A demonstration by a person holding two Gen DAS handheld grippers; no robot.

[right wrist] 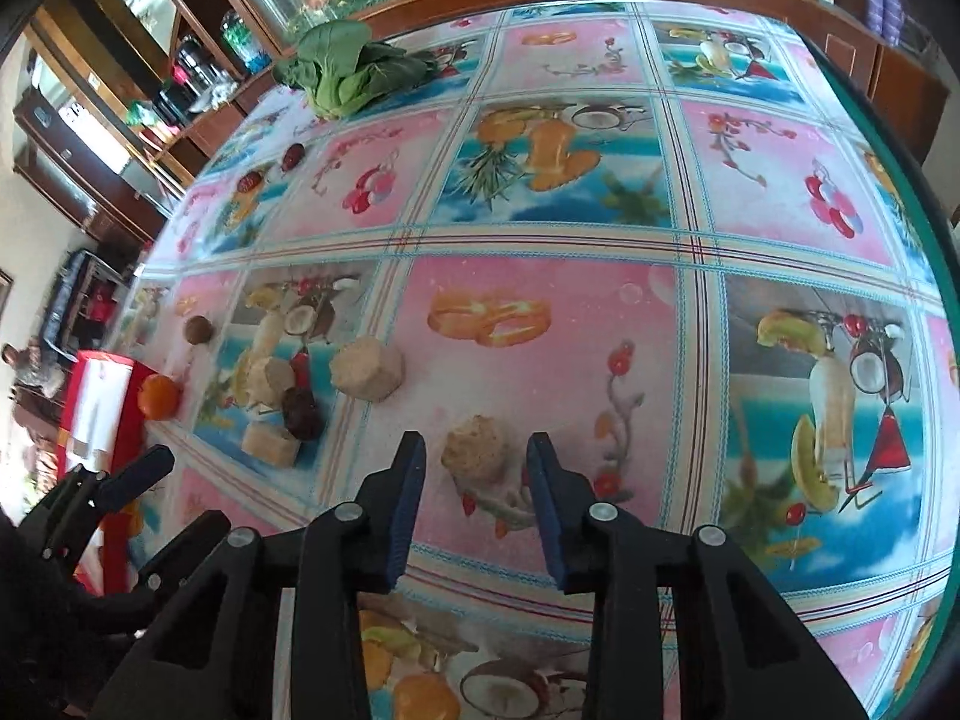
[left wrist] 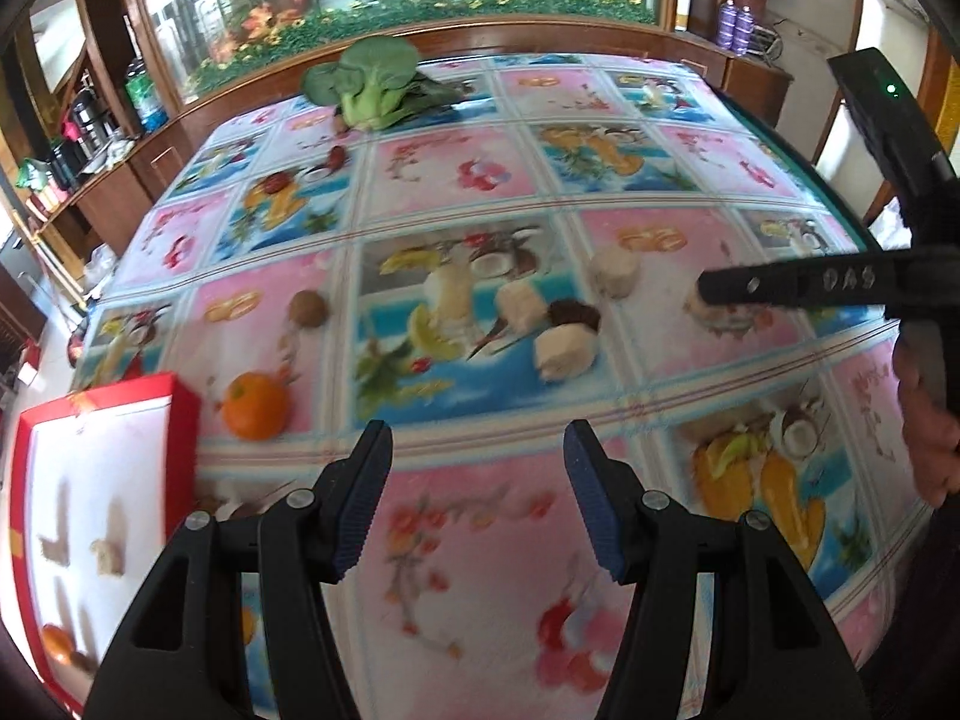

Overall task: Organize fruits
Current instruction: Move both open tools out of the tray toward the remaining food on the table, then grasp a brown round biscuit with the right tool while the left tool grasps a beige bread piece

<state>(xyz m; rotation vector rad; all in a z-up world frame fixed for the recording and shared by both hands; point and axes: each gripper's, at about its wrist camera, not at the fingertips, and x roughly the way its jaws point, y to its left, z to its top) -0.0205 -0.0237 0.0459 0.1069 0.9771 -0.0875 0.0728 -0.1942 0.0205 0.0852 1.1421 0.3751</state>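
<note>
— What is seen ahead of the left gripper [left wrist: 477, 495]?
— Its jaws are spread over bare tablecloth [left wrist: 474, 192]. An orange [left wrist: 255, 407] lies off the left jaw beside a red box [left wrist: 183, 414]; pale chunks [left wrist: 564, 351] lie beyond.

— And the right gripper [right wrist: 477, 501]?
— Jaws parted, nothing pinched; a tan fruit piece [right wrist: 476, 450] sits just ahead between them. A dark fruit [right wrist: 302, 412] and leafy greens [right wrist: 345, 75] lie farther left.

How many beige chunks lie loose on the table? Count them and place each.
4 beige chunks: one ahead of the right fingers, one left and beyond it, two beside the dark fruit. Blurry pieces in the red box may be more.
</note>
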